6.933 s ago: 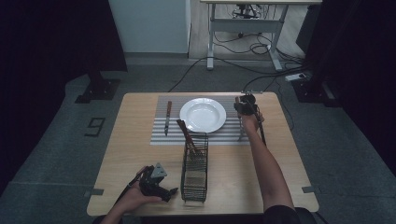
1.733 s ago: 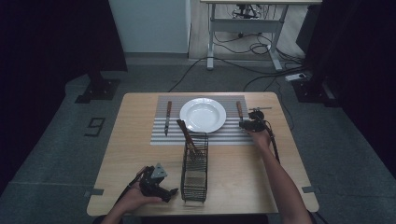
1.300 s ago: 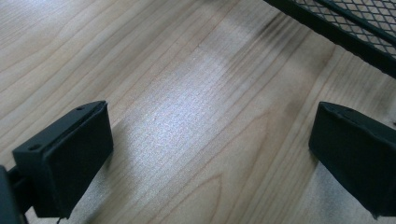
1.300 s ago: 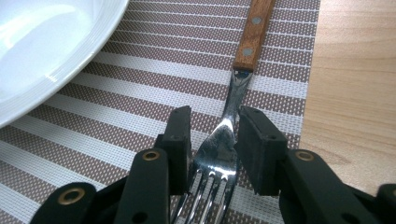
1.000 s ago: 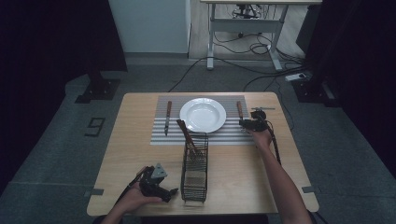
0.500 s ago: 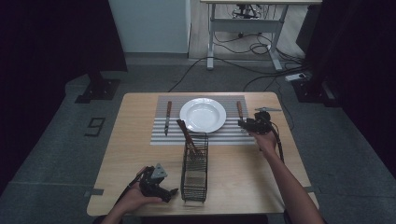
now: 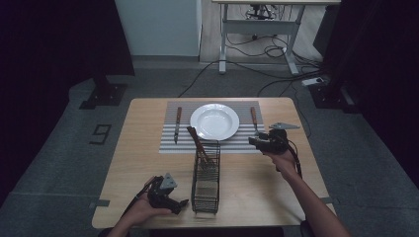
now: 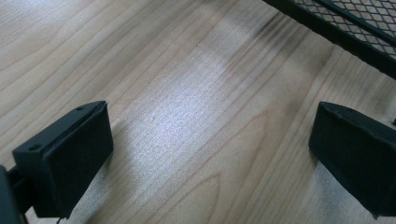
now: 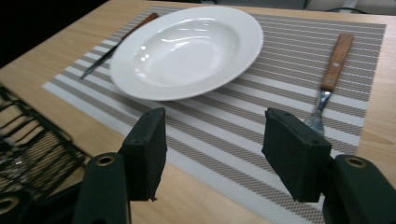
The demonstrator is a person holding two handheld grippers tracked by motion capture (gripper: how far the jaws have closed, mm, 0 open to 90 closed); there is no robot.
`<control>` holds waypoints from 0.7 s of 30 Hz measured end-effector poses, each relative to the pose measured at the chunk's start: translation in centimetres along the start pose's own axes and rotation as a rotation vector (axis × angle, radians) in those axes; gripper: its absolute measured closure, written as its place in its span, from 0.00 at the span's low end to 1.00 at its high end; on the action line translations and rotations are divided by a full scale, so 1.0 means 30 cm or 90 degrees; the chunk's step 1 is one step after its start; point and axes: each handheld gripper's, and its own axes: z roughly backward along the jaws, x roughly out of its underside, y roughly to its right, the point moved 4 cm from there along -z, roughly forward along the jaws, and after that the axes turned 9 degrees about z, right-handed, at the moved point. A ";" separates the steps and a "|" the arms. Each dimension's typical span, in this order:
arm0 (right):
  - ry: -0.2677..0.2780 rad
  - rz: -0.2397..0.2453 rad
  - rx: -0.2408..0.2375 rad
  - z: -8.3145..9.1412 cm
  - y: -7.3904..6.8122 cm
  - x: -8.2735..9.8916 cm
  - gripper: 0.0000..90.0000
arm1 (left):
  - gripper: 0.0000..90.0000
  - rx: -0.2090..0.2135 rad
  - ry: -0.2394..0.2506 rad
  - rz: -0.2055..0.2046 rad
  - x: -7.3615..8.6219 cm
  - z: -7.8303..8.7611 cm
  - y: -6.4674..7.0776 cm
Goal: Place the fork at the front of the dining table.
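A white plate (image 7: pixel 214 121) (image 9: pixel 187 46) sits on a striped placemat (image 7: pixel 170 145) (image 9: pixel 280 37). A wooden-handled fork (image 7: pixel 254 120) (image 9: pixel 334 65) lies on the mat to the plate's right, and a knife (image 7: pixel 177 123) (image 9: pixel 116 42) lies to its left. My right gripper (image 7: pixel 252 141) (image 9: pixel 212 144) hovers over the mat's near right corner, close to the fork's tines. It is open, its jaws have just been opening, and nothing is between them. At the table's front left, my left gripper (image 7: pixel 181 203) (image 8: pixel 210 154) rests open over bare wood.
A black wire caddy (image 7: pixel 206 177) (image 8: pixel 355 23) (image 9: pixel 32 144) stands in front of the mat, just right of my left gripper. A wooden-handled utensil (image 7: pixel 197 143) leans out of its far end. Cables and a desk frame (image 7: pixel 257 29) lie beyond the table.
My right gripper has drawn back from the fork toward the near right and risen a little. The fork stays flat on the mat. The left gripper has not moved.
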 end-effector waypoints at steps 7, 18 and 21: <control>0.007 0.002 -0.044 0.052 -0.072 0.024 0.44 | 0.00 0.000 0.000 0.000 0.000 0.000 0.001; 0.001 0.011 -0.084 0.114 -0.179 0.078 0.41 | 0.00 0.000 0.000 0.000 0.000 0.000 0.002; -0.006 0.021 -0.086 0.119 -0.202 0.102 0.41 | 0.00 0.000 0.000 0.000 0.000 0.000 0.002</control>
